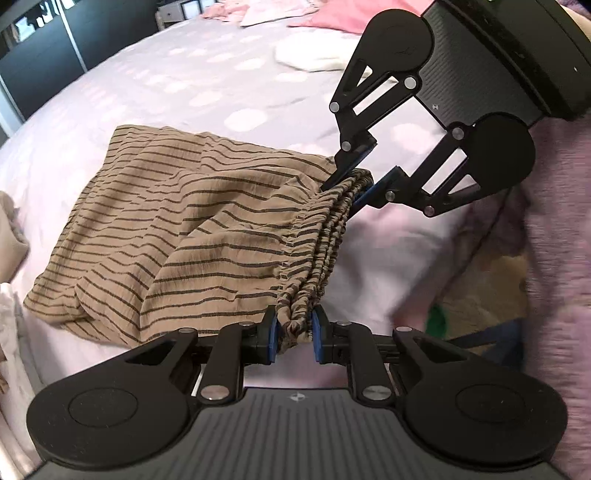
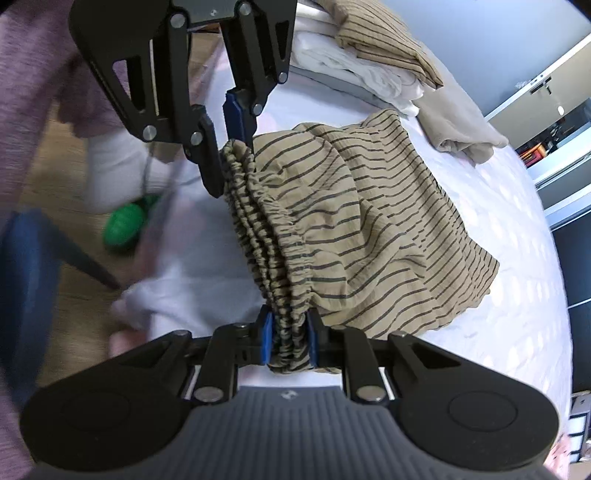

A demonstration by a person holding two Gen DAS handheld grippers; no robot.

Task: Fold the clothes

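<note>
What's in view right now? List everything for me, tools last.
striped garment: one, tan with dark stripes, on the bed, elastic waistband lifted between both tools
bedspread: one, pale lilac with white dots, under the garment
folded clothes pile: one stack, white, tan and beige, at the bed's edge
pink items: a few, at the far side of the bed
green object: one, on the floor, blurred
left tool: shut on the waistband
right tool: shut on the waistband
</note>
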